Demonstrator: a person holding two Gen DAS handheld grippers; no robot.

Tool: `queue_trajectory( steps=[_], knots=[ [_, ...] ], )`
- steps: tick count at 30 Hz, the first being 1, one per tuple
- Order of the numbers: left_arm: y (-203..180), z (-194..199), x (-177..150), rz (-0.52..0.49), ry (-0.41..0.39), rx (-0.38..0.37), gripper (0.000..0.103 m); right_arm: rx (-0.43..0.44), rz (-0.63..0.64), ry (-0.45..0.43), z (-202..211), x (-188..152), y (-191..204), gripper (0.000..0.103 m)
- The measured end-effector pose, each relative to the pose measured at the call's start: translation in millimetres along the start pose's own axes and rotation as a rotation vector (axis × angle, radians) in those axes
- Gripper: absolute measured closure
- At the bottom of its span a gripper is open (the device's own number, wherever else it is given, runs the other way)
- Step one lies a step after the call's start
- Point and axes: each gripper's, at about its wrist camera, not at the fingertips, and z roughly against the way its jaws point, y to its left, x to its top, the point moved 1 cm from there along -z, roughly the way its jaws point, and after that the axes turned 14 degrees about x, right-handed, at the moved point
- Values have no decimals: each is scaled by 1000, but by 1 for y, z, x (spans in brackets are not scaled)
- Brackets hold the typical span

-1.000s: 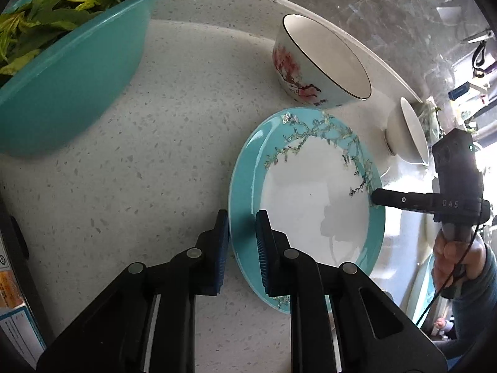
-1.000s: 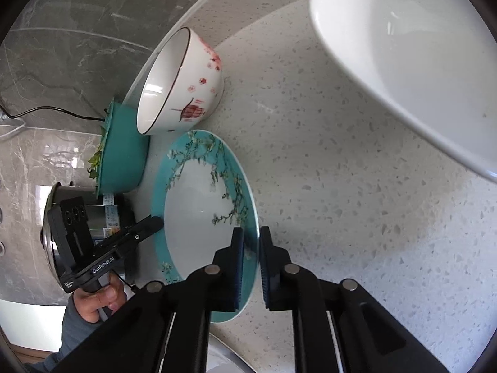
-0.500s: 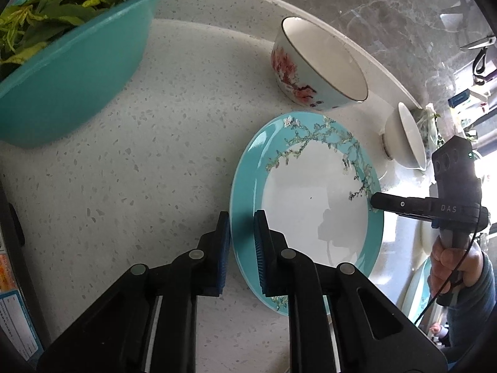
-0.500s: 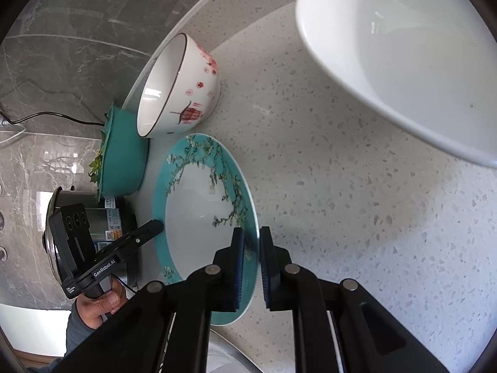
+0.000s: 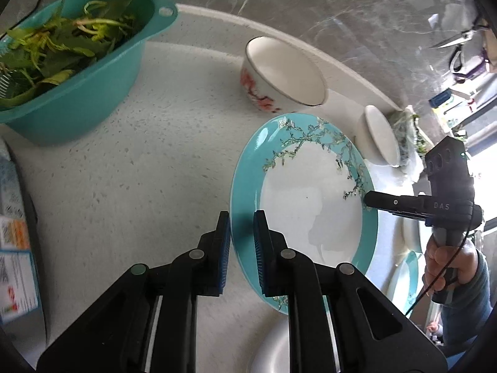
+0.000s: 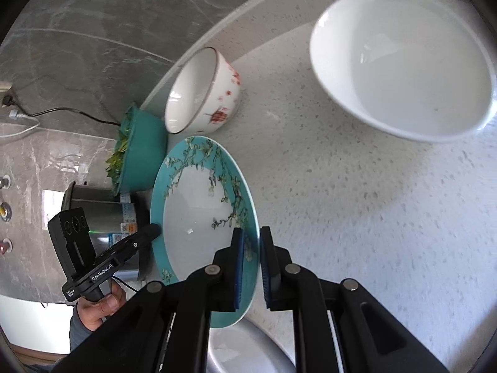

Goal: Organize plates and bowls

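Both hands carry one plate (image 5: 310, 205) between them, so the step in hand looks like lifting it clear of the counter (image 5: 139, 171) to move it to where the plates belong. The left gripper (image 5: 241, 245) pinches the rim at about 9 o'clock of the plate in its own view, one blue pad on each face. The right gripper (image 6: 251, 267) is clamped on the opposite edge, at about 4 o'clock of the plate in the right wrist view, jaws nearly together on the thin rim.

The next move probably calls for both hands travelling together at one height, so the plate neither twists nor slips out of either pinch. A stack with a matching teal rim (image 5: 403, 279) shows at 4 o'clock in the left view, a likely target, though that is a guess.

The plate is teal-rimmed with a white centre and a blossom-branch pattern along one side. It sits tilted, just beside a red-flowered bowl (image 5: 279, 77) at its 12 o'clock. A plain white bowl (image 6: 403, 84) stands well apart at 1 o'clock in the right view.
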Motion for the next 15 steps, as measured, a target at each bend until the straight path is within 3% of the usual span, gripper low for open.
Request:
queue_trajectory(
  steps=[5,15],
  knots=[
    [-7,33,-22,-11,-22,-11,91,6,19,-10,19,-23,14,90],
    [-17,78,-98,-17,-6,-22,91,13,30,-8,44,-87,33,90]
  ],
)
